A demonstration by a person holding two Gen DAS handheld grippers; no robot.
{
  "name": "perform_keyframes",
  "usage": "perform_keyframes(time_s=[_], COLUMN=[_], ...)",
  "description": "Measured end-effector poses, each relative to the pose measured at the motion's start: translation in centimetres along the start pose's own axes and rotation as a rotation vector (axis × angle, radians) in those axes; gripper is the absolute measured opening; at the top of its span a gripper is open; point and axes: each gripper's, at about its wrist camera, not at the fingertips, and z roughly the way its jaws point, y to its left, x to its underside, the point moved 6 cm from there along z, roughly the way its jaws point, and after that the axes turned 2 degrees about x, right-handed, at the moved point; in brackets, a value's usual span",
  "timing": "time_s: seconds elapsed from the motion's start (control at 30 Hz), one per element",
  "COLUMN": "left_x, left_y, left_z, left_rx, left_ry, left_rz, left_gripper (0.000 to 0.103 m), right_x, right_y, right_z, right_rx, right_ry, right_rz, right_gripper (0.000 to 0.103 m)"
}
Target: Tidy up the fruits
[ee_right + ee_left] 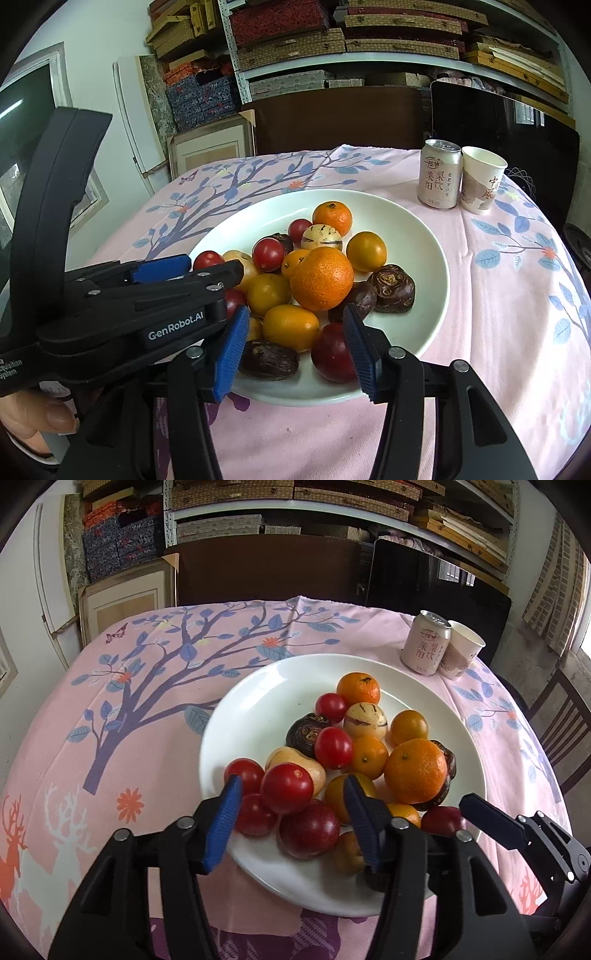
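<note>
A white plate (258,686) (413,229) on the pink tablecloth holds a pile of mixed fruit: red cherry tomatoes (287,787), mandarins (415,770) (321,278), yellow-orange kumquats (290,327), dark water chestnuts (392,283) and a pale striped fruit (365,720). My left gripper (293,814) is open and empty, its fingers straddling the red tomatoes at the plate's near side. My right gripper (295,345) is open and empty over the plate's near rim, a dark red fruit (332,352) beside its right finger. The left gripper's body also shows in the right wrist view (147,291).
A pink drink can (426,643) (440,173) and a paper cup (461,650) (482,179) stand at the table's far right. A chair (565,723) is at the right edge. Shelves of boxes stand behind the table.
</note>
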Motion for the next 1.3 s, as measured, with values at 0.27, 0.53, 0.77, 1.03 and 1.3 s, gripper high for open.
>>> perform_keyframes(time_s=[0.27, 0.53, 0.77, 1.03, 1.3], left_x=[0.5, 2.7, 5.3, 7.7, 9.4], left_y=[0.0, 0.5, 0.7, 1.1, 1.2], left_z=[-2.1, -4.8, -6.7, -8.5, -9.8], left_rx=[-0.015, -0.048, -0.054, -0.05, -0.036], left_ry=[-0.032, -0.068, -0.06, -0.061, -0.059], left_rz=[0.03, 0.028, 0.05, 0.035, 0.019], left_gripper=[0.074, 0.09, 0.09, 0.092, 0.094], right_x=[0.5, 2.2, 4.4, 5.9, 7.4], right_y=[0.1, -0.3, 0.4, 0.9, 0.2], right_z=[-1.5, -3.7, -5.6, -7.5, -8.0], right_rx=[0.001, 0.04, 0.057, 0.061, 0.085], right_ry=[0.004, 0.004, 0.006, -0.005, 0.001], right_rz=[0.001, 0.006, -0.039, -0.047, -0.041], right_gripper=[0.06, 0.094, 0.095, 0.096, 0.097])
